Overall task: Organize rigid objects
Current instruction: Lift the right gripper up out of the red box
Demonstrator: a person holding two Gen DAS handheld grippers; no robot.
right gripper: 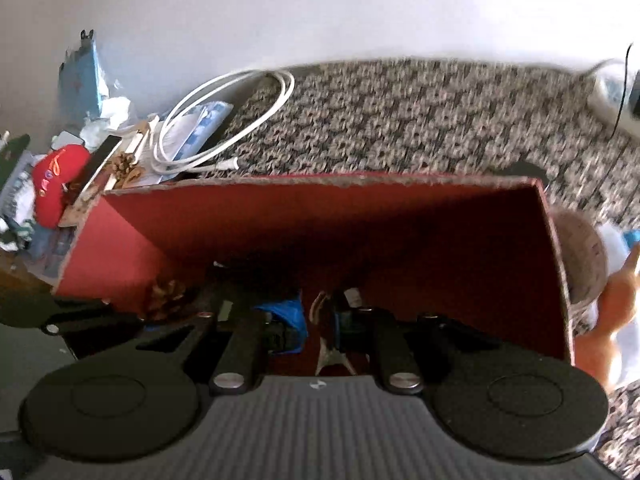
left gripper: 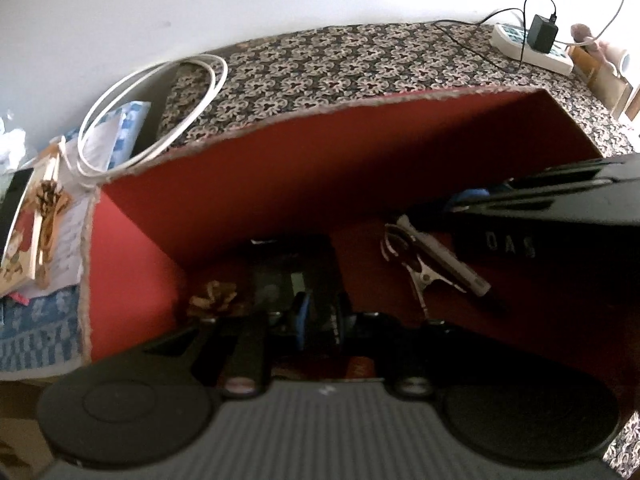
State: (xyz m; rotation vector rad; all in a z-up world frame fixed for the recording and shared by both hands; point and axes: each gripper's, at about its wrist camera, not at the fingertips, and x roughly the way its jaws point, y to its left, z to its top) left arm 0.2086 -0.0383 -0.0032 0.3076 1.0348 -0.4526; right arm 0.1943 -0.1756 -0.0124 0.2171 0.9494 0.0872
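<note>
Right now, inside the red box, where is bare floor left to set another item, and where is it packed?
The red box looks bare on its right half, between the metal clip and the right wall. The left end is crowded: pine cone, a dark object and something blue. In the left view, a pen lies mid-floor beside the clip.

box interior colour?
Red, with a rough pale rim; the box shows best in the left wrist view.

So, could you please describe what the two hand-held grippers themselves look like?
Both look alike. The left hand-held gripper has a grey ribbed body, two round black discs, black link arms with silver pivot bolts and blue pads on black fingers. The right hand-held gripper matches; white "DAS" lettering shows on its side.
</note>
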